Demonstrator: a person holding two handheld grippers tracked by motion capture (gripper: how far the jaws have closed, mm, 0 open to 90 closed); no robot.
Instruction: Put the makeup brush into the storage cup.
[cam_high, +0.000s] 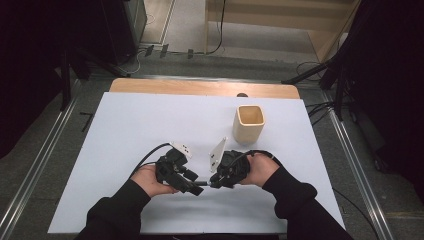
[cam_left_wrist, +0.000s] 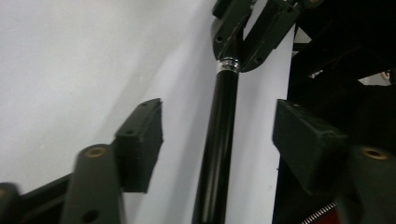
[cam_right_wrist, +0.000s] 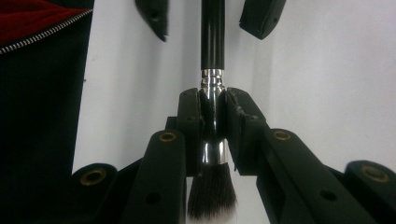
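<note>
Lying over a wooden table (cam_high: 150, 86), white sheet (cam_high: 130, 125) with a beige cup (cam_high: 248, 123) standing far right; near the front edge, left gripper (cam_high: 196, 188) and right gripper (cam_high: 215, 183) meeting tip to tip, a black makeup brush (cam_high: 205, 183) bridging them. Looking along the left gripper (cam_left_wrist: 219, 135): pads standing released, apart on either side of the brush handle (cam_left_wrist: 220, 140), not pressing it. Looking along the right gripper (cam_right_wrist: 214, 116): pads clenching the brush's silver ferrule (cam_right_wrist: 212, 112), bristles (cam_right_wrist: 210, 193) pointing near, handle running far between the other gripper's open pads.
</note>
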